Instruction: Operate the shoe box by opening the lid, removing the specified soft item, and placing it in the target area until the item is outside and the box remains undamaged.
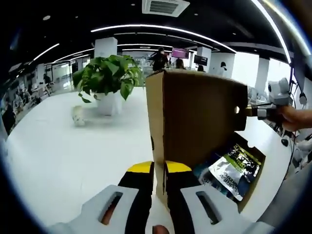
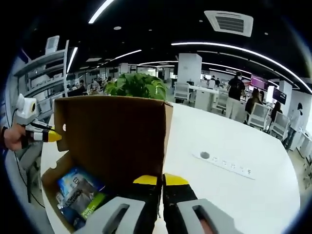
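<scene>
Left tool (image 1: 159,168), bottom centre of its view, is pinching the raised lid (image 1: 197,117) edge, jaws pressed onto the cardboard. Right tool (image 2: 161,180) is gripping the lid's opposite edge likewise. Shoe box (image 2: 51,183) is sitting open on the white worktop (image 2: 234,195), lower left. Soft packets (image 1: 235,168) are lying inside. Potted plant (image 1: 106,78) is standing upper left.

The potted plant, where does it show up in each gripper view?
Left gripper view: potted plant at upper left, left of the raised box lid.
Right gripper view: its leaves peek over the lid's top edge, upper centre.
Shared landmark: the brown lid.
</scene>
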### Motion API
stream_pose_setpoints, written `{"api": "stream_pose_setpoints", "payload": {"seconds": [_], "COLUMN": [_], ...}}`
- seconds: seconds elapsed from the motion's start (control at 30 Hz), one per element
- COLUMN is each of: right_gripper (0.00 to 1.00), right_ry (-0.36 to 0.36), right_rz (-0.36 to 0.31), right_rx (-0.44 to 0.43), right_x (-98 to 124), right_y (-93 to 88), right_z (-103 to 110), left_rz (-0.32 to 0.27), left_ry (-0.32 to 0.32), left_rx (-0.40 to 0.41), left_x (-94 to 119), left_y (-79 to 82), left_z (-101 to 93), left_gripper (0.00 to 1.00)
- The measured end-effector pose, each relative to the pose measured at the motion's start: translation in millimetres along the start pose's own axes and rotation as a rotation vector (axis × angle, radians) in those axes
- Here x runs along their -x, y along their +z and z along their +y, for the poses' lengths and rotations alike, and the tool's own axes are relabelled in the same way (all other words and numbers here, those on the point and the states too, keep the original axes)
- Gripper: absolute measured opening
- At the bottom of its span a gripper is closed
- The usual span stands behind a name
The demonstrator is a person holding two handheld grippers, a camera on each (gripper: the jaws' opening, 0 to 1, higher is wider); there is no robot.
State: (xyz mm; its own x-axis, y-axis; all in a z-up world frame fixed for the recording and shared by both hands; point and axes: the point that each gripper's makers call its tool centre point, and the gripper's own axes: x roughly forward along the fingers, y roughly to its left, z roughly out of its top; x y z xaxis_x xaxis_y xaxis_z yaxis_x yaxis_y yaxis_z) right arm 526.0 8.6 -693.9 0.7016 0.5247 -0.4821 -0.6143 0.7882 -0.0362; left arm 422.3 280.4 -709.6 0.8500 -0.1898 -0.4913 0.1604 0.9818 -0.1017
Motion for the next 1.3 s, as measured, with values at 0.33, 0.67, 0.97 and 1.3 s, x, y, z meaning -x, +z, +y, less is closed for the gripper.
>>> {"api": "stream_pose_setpoints", "payload": {"seconds": [0.33, 0.67, 0.97, 1.3], "right_gripper": [0.00, 0.00, 0.00, 0.00], "right_ry": [0.001, 0.007, 0.006, 0.006], "right_rz": [0.032, 0.050, 0.067, 0.076], "right_rx": [0.001, -0.012, -0.023, -0.044], "right_x": [-5.3, -8.2, -11.1, -17.9], "right_y": [-11.0, -19.1, -23.2, -24.5], "right_z": [-2.6, -2.2, -2.8, -5.0], "left_rz": [0.006, 0.018, 0.030, 0.032], "left_ry": [0.004, 0.008, 0.018, 0.037], "left_rx": [0.019, 0.026, 0.007, 0.009], "left_x": [-9.2, -18.3, -26.2, -28.8], "left_y": [6.3, 9.0, 8.8, 7.1], "left_z": [4.9, 12.7, 15.8, 17.3], "left_gripper": [0.04, 0.03, 0.03, 0.04]}}
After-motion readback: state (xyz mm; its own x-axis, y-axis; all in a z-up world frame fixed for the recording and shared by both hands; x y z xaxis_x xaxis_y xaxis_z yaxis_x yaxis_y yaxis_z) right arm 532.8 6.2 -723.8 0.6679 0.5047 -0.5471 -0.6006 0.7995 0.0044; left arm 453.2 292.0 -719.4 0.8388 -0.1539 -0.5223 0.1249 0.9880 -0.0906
